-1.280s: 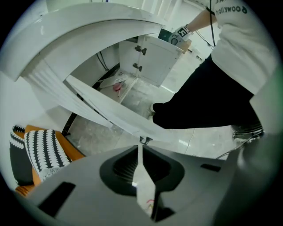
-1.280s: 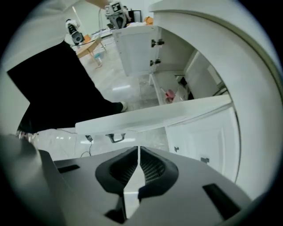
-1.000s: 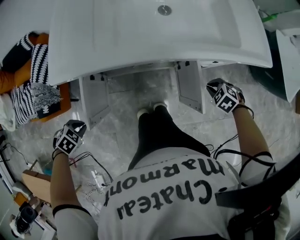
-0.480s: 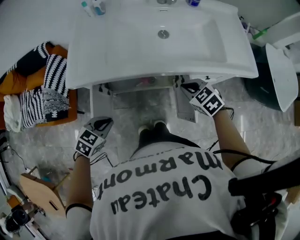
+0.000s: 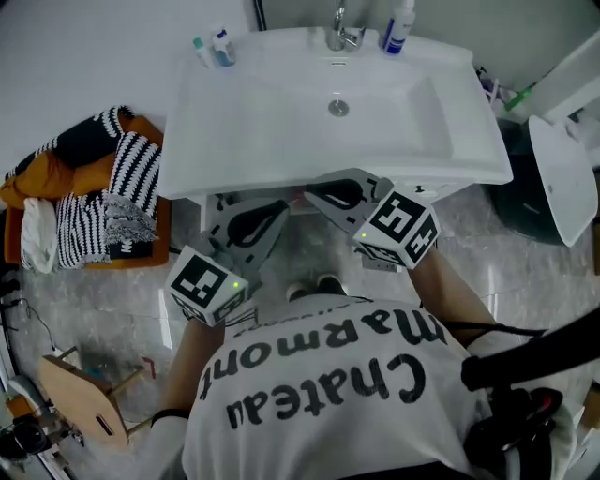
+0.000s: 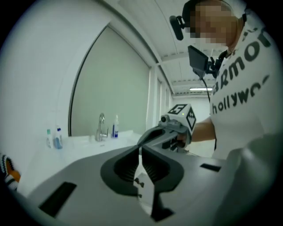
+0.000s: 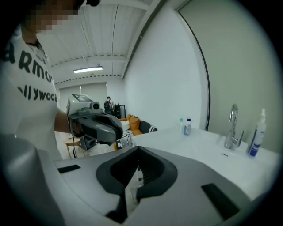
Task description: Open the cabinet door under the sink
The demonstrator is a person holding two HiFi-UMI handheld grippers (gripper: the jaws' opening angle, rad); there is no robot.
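The left gripper (image 5: 277,208) and right gripper (image 5: 314,195) are both pressed together on nothing, hovering just in front of the sink (image 5: 281,159); the cabinet (image 5: 208,202) beneath the sink is mostly hidden, so its door's state is unclear. Neither gripper touches it; no pull seems under way.

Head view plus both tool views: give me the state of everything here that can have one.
left tool: shut, empty
right tool: shut, empty
tap: off, no water running
sink: basin empty
pump bottle: upright beside the tap
small bottles: upright, back left corner
cabinet: mostly hidden by sink and tools; doors cannot be told
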